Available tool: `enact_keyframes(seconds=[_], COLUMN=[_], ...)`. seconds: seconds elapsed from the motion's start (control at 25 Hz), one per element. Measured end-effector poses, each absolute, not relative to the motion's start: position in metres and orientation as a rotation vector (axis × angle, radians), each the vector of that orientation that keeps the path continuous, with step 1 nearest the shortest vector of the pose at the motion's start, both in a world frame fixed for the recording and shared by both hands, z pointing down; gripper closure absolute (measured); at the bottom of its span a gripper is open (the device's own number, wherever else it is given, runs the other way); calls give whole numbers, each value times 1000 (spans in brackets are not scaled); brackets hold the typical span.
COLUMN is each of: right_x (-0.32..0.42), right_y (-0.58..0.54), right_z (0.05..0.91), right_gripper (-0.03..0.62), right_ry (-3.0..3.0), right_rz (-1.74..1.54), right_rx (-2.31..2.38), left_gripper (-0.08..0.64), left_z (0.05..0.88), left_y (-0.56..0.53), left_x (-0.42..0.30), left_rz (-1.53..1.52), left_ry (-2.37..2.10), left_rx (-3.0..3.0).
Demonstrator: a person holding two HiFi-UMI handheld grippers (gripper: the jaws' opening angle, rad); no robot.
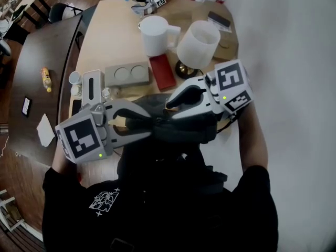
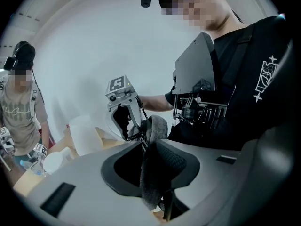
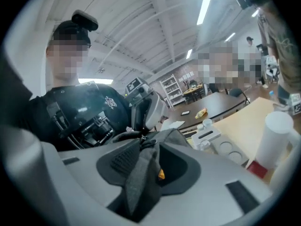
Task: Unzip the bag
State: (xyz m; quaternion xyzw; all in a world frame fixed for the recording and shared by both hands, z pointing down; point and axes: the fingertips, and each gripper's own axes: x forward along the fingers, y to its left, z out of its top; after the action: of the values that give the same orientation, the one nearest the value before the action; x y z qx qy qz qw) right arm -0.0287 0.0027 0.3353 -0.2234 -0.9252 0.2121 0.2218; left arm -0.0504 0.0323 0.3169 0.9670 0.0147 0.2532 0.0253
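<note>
While between parted jaws, grey bag (image 1: 186,132)

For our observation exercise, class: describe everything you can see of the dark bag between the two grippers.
The bag is dark grey, soft, felt-like fabric, crumpled and slung between the left gripper and the right gripper by the table's near edge. A fold stands between each gripper's jaws, which are apart. A small orange tag shows in the right gripper view.

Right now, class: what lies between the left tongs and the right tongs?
The grey bag, its fabric reaching into the left tongs and the right tongs; the head view shows it.
</note>
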Motion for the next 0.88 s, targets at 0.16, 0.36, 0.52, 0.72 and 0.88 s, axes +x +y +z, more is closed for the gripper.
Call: enact_keyframes(seconds=[0.16, 0.36, 0.52, 0.72, 0.88], right_x=[-30, -30, -29, -32, -33], right_y=[3, 12, 14, 17, 25], right_z=[335, 331, 324, 313, 305], right_gripper=[427, 431, 484, 529, 561], right_ry=[-2478, -2441, -2483, -2534, -2542], right_rz=[708, 634, 574, 482, 410], right_rx=[-718, -764, -745, -721, -727], left_gripper=[468, 468, 469, 503, 511], left_z=[317, 318, 317, 319, 317], left_y=[32, 34, 34, 37, 36], left_x=[-49, -46, -47, -48, -48], left_rz=[759, 745, 713, 739, 773], left_ry=[68, 112, 119, 175, 181], left_rx=[2950, 2895, 2819, 2772, 2794])
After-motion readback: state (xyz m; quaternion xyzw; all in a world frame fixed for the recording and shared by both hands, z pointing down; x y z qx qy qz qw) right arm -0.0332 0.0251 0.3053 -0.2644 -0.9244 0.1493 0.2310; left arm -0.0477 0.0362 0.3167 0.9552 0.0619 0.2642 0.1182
